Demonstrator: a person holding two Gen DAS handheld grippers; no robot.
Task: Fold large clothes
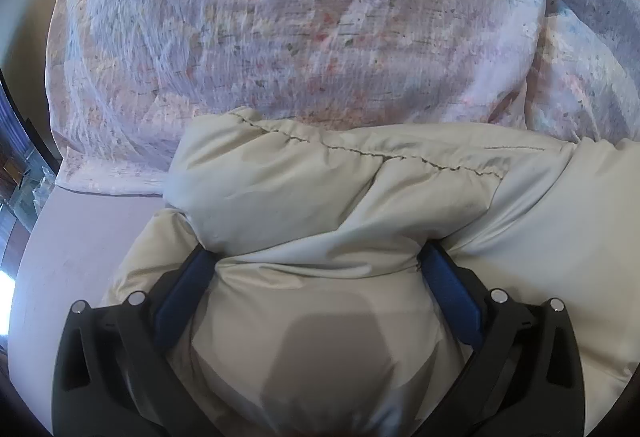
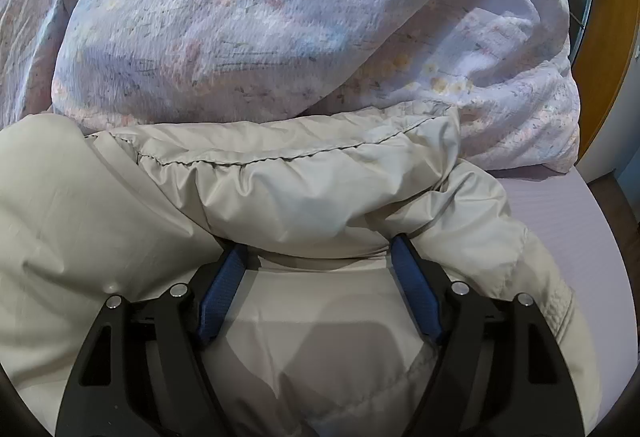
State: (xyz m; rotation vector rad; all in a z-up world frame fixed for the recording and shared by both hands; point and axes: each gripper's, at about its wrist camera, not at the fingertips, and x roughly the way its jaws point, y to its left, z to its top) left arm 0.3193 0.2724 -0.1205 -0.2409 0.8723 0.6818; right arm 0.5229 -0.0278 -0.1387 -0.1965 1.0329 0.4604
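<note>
A cream puffy jacket (image 1: 320, 189) lies on the bed, with a stitched seam along its far edge; it also fills the lower right wrist view (image 2: 280, 197). My left gripper (image 1: 316, 257) stands wide open, its blue pads on either side of a bulge of jacket fabric. My right gripper (image 2: 318, 249) is also wide open, its tips pushed under a puffy fold of the jacket. Neither gripper pinches the cloth.
A crumpled floral quilt (image 1: 300, 17) is heaped just beyond the jacket, also in the right wrist view (image 2: 260, 17). The lilac bed sheet (image 1: 80, 257) shows at left and at right (image 2: 568, 221). Wooden furniture (image 2: 612, 49) stands beyond the bed's right edge.
</note>
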